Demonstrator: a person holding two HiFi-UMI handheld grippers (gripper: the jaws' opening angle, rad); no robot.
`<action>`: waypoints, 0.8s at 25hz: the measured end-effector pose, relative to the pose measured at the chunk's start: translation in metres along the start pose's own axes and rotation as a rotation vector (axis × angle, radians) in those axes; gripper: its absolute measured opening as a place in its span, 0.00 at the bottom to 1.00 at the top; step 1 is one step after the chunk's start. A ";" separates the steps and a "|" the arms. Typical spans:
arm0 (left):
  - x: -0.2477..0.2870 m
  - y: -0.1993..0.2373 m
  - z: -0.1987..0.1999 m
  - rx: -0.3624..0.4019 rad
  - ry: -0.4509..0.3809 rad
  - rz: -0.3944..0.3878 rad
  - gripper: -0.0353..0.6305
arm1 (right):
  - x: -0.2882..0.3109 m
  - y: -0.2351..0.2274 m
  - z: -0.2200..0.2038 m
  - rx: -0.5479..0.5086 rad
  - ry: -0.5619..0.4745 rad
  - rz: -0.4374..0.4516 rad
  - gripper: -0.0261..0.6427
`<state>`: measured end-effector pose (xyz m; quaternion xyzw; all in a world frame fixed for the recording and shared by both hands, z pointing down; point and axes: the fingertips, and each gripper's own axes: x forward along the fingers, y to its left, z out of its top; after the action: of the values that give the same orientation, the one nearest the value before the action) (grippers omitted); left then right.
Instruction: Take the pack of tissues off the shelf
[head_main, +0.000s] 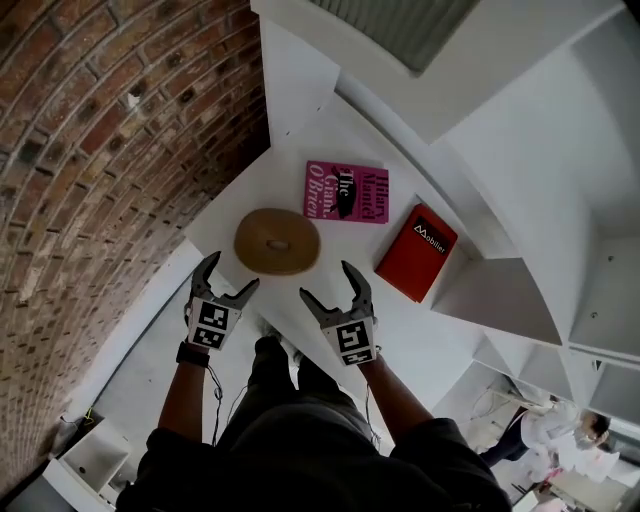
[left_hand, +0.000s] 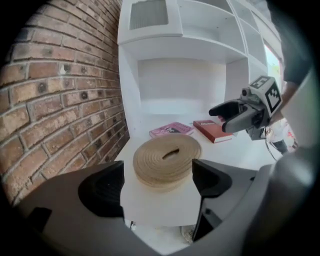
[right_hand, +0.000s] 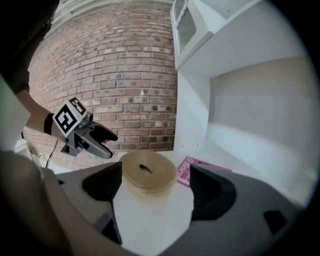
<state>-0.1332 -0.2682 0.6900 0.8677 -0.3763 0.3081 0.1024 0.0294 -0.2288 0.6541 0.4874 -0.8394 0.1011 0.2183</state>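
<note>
A round tan pack (head_main: 277, 241) with a slot in its top lies on the white shelf board (head_main: 400, 320), near the front edge. My left gripper (head_main: 230, 272) hovers just short of its left side. My right gripper (head_main: 327, 282) is just short of its right side. Both are open with nothing between the jaws. The left gripper view has the pack (left_hand: 167, 157) straight ahead past the open jaws, and the right gripper (left_hand: 220, 120) at the right. In the right gripper view the pack (right_hand: 147, 171) sits ahead, the left gripper (right_hand: 111, 145) beyond it.
A pink book (head_main: 346, 191) lies flat behind the pack, and a red book (head_main: 416, 252) to its right. A brick wall (head_main: 100, 150) bounds the left. White shelf compartments (head_main: 520, 120) rise behind. A person (head_main: 560, 430) stands at the lower right.
</note>
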 end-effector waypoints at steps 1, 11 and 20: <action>-0.007 -0.001 0.012 0.000 -0.025 0.005 0.69 | -0.009 -0.002 0.012 -0.005 -0.025 -0.009 0.66; -0.089 -0.025 0.114 0.052 -0.237 0.052 0.48 | -0.088 -0.005 0.107 -0.090 -0.191 -0.065 0.44; -0.145 -0.042 0.144 0.054 -0.339 0.105 0.27 | -0.135 0.012 0.142 -0.098 -0.274 -0.092 0.24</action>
<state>-0.1136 -0.2121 0.4900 0.8887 -0.4247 0.1725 -0.0022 0.0391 -0.1727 0.4668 0.5233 -0.8421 -0.0174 0.1296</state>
